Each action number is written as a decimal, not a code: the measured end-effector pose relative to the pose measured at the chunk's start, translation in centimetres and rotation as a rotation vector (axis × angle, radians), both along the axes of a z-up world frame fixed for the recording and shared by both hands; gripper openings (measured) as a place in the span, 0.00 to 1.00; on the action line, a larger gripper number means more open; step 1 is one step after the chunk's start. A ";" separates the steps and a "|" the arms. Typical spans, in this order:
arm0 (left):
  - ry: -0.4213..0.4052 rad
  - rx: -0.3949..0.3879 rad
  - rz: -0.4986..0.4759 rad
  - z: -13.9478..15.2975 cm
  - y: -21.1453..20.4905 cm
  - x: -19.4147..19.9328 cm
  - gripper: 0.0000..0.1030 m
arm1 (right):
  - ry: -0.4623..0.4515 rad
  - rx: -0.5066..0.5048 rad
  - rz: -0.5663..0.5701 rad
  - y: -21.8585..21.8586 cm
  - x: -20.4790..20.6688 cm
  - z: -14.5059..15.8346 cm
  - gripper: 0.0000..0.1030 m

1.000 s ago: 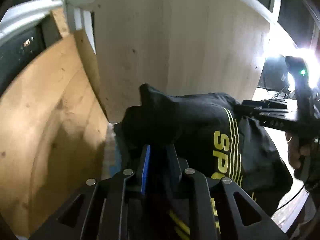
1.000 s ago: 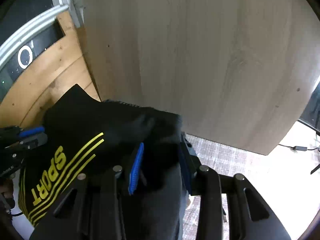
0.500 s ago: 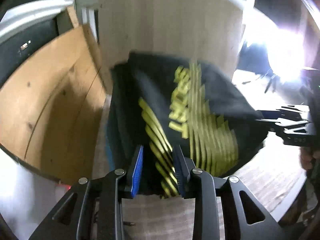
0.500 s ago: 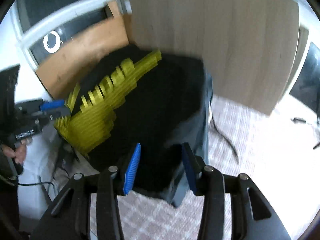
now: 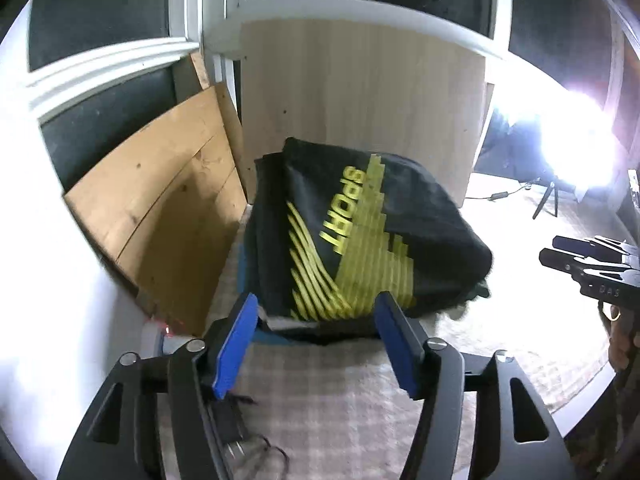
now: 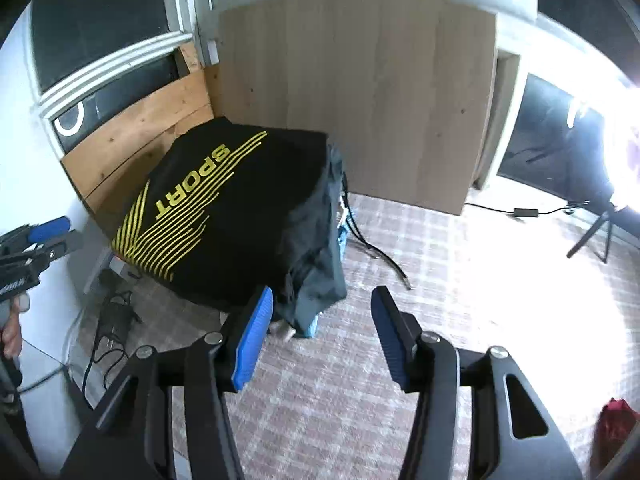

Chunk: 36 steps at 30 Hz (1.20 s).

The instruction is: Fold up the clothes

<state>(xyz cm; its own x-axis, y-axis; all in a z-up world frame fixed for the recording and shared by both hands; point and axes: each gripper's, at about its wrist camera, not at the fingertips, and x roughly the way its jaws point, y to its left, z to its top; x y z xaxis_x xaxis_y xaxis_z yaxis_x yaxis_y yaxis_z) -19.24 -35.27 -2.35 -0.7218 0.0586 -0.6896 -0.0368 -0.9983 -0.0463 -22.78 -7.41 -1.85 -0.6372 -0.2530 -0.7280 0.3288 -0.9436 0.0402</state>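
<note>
While the black SPORT garment point(image 5: 360, 232) rests folded atop the pile at twelve o'clock, left tool point(image 5: 316, 344) and right tool point(image 6: 322, 336) are opening, nothing pinched: likely releasing it.

A second ago I had both sets of pads clamped on the black SPORT garment point(image 5: 360, 236), holding it up in front of the pale wood panel. Now my left gripper point(image 5: 316, 344) has let go, its jaws opening with nothing pinched between them, and my right gripper point(image 6: 322, 336) is opening too, clear of the cloth. The garment has dropped onto the pile of clothes point(image 6: 320, 240), folded, print facing up. Both grippers have pulled back from it
</note>
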 end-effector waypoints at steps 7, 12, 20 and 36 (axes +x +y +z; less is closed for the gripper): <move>0.023 -0.007 0.068 0.7 5.0 5.9 0.71 | 0.020 0.012 0.013 3.2 3.8 0.7 0.54; 0.015 -0.009 0.170 0.8 8.2 10.1 0.71 | 0.060 0.025 0.015 6.6 7.2 1.5 0.55; 0.005 -0.010 0.209 1.1 14.6 16.9 0.73 | 0.101 0.029 0.052 11.9 13.3 2.2 0.58; 0.032 0.004 0.241 1.9 20.5 23.6 0.73 | 0.106 0.043 0.138 16.2 18.9 1.0 0.58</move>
<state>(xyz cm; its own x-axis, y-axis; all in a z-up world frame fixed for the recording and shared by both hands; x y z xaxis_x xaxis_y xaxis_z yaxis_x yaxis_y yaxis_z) 4.34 -14.81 -0.42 -0.7365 -0.1155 -0.6665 0.2010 -0.9782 -0.0527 -3.87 8.79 -0.84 -0.6725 -0.3138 -0.6703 0.4557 -0.8892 -0.0410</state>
